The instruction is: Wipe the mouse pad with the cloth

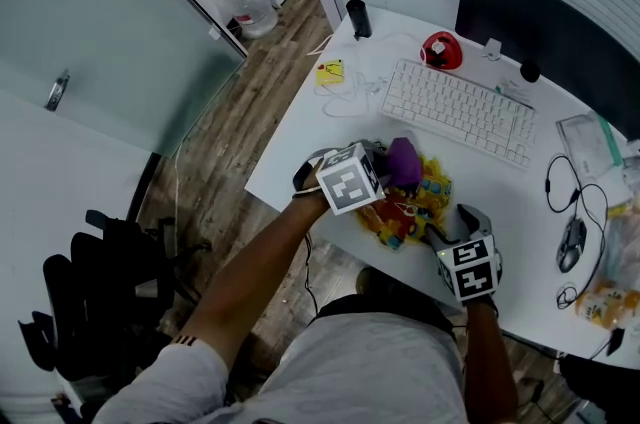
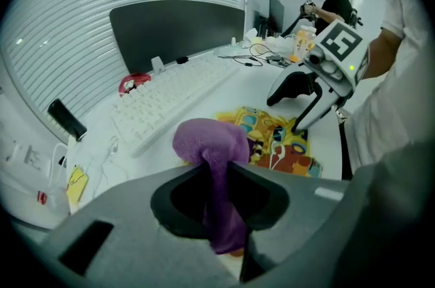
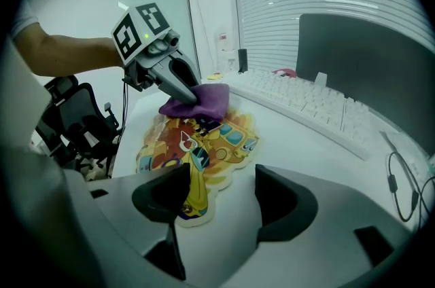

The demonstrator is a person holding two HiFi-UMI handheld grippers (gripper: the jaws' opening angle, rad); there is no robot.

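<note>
- Seen from the head view first, the left gripper (image 1: 383,168) holds a purple cloth (image 1: 405,161) down on the far end of a colourful cartoon mouse pad (image 1: 415,204) on the white counter (image 1: 296,152).
- The right gripper (image 1: 443,234) sits at the pad's near right edge. A white keyboard (image 1: 460,110) lies just beyond the pad, and a mouse (image 1: 571,244) lies well to the right.
- Next, in the left gripper view, the 2 jaws of the left gripper (image 2: 219,174) are closed tight on a strip of the cloth (image 2: 211,142), and the bunched rest bulges out past them.
- The mouse pad (image 2: 289,144) lies just behind the cloth. The right gripper (image 2: 287,114) has 1 jaw tip at the pad's edge.
- Lastly, in the right gripper view, the right gripper (image 3: 221,195) is wide open and holds nothing.
- The near end of the mouse pad (image 3: 204,144) lies by its left-hand jaw, though contact cannot be judged.
- Across the pad, the left gripper (image 3: 189,95) presses the cloth (image 3: 211,100) onto the far end, near the keyboard (image 3: 306,103).
</note>
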